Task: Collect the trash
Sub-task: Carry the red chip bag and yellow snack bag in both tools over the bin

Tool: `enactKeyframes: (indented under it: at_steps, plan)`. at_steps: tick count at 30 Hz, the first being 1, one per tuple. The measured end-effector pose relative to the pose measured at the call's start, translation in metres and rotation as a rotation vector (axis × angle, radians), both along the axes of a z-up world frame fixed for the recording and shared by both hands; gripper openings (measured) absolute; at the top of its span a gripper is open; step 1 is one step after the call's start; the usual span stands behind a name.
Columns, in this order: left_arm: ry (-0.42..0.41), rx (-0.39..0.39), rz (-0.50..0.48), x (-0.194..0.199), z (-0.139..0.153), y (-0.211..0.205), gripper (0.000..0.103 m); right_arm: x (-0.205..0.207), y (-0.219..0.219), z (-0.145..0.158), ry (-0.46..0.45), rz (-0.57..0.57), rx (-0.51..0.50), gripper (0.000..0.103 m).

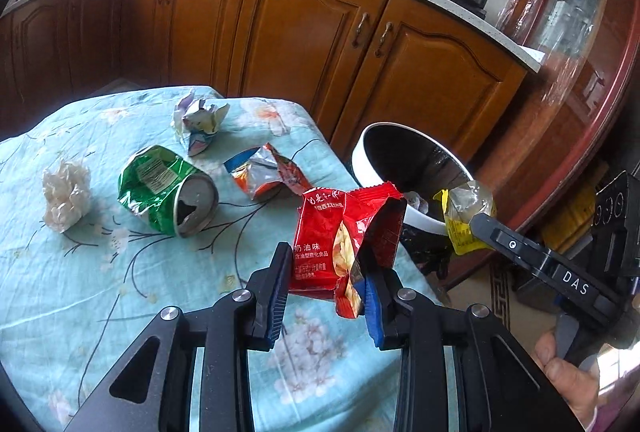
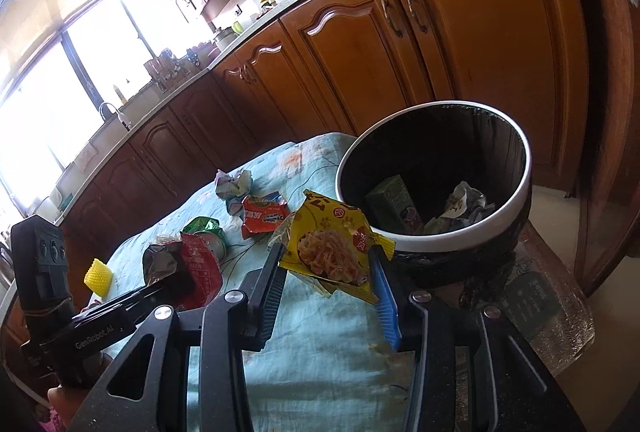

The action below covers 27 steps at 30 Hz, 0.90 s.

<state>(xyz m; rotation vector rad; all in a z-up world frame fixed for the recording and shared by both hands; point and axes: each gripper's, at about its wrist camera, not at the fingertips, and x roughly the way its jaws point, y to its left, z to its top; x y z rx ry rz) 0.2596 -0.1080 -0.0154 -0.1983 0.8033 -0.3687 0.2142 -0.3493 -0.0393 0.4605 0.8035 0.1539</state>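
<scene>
My left gripper (image 1: pixel 326 296) pinched the red snack bag (image 1: pixel 340 232); the bag hid its pad contact. Right gripper (image 2: pixel 330 272) clamped the yellow noodle packet (image 2: pixel 332 248) just short of the bin (image 2: pixel 436 236). Beyond, the crushed green can (image 1: pixel 168 187) lay on the table; bin bottom dark, contents unclear.

I'm seeing the bin (image 1: pixel 362 155) partly hidden behind the red wrapper (image 1: pixel 320 252) in my left view. Items deep inside the bin are sitting too dark to identify. Window glare is washing out the countertop clutter (image 2: pixel 172 61).
</scene>
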Motion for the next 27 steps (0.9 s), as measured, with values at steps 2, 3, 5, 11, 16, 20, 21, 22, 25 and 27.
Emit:
enactKeyframes:
  at_steps: [2,3,5,11,16,20,21,22,25,27]
  plan:
    - [-0.006,0.0,-0.014,0.005,0.002,-0.008,0.031,0.001,-0.008,0.001,-0.003,-0.014,-0.003,0.042]
    - [-0.01,0.001,-0.02,0.008,0.002,-0.01,0.031,0.002,-0.012,0.002,-0.005,-0.021,-0.003,0.042]
    - [-0.014,0.002,-0.032,0.013,0.004,-0.019,0.031,0.003,-0.019,0.002,-0.006,-0.033,-0.004,0.042]
    - [0.002,0.001,-0.072,0.032,0.003,-0.043,0.031,0.01,-0.034,0.002,-0.005,-0.052,-0.015,0.042]
    - [0.003,0.011,-0.09,0.051,0.005,-0.061,0.031,0.016,-0.045,0.002,-0.002,-0.066,-0.033,0.042]
    - [0.007,0.023,-0.099,0.068,0.006,-0.077,0.032,0.026,-0.056,-0.001,0.011,-0.082,-0.032,0.042]
    - [0.01,0.03,-0.101,0.073,0.005,-0.081,0.032,0.029,-0.06,-0.002,0.014,-0.084,-0.034,0.042]
    - [0.015,0.034,-0.104,0.079,0.004,-0.085,0.032,0.031,-0.062,-0.003,0.016,-0.087,-0.037,0.042]
    - [0.019,0.05,-0.106,0.093,0.003,-0.098,0.032,0.041,-0.07,-0.006,0.031,-0.092,-0.045,0.042]
    - [0.021,0.063,-0.109,0.102,0.002,-0.105,0.032,0.047,-0.075,-0.008,0.041,-0.096,-0.05,0.042]
